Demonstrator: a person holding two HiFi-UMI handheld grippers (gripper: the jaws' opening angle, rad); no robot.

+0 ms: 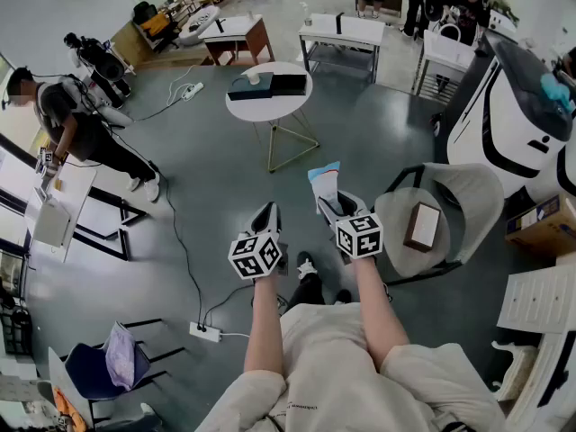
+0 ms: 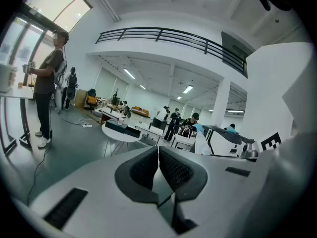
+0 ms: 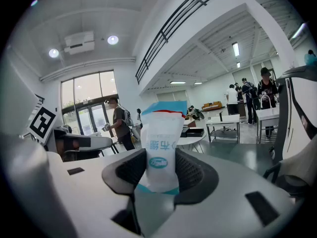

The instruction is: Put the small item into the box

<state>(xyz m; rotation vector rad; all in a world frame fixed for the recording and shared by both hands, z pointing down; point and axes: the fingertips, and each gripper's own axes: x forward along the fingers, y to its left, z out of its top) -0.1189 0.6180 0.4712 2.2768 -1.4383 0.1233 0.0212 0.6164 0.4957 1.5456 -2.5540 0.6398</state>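
Note:
My right gripper (image 1: 329, 202) is shut on a small white packet (image 1: 324, 180) with a blue and red top edge. In the right gripper view the packet (image 3: 161, 143) stands upright between the ribbed pads of the right gripper (image 3: 159, 163). My left gripper (image 1: 266, 216) is beside it and holds nothing. In the left gripper view the left gripper (image 2: 158, 152) shows its two pads pressed together. A dark open box (image 1: 269, 85) lies on a round white table (image 1: 297, 106) a few steps ahead, also seen as the box (image 2: 123, 129) and the box (image 3: 193, 132).
A grey chair (image 1: 468, 196) with a brown package (image 1: 422, 227) stands close on my right. A power strip (image 1: 204, 332) and cable lie on the floor at my left. A person (image 1: 76, 124) stands by a desk far left. A white vehicle (image 1: 513, 115) is at the right, with desks (image 1: 342, 32) behind.

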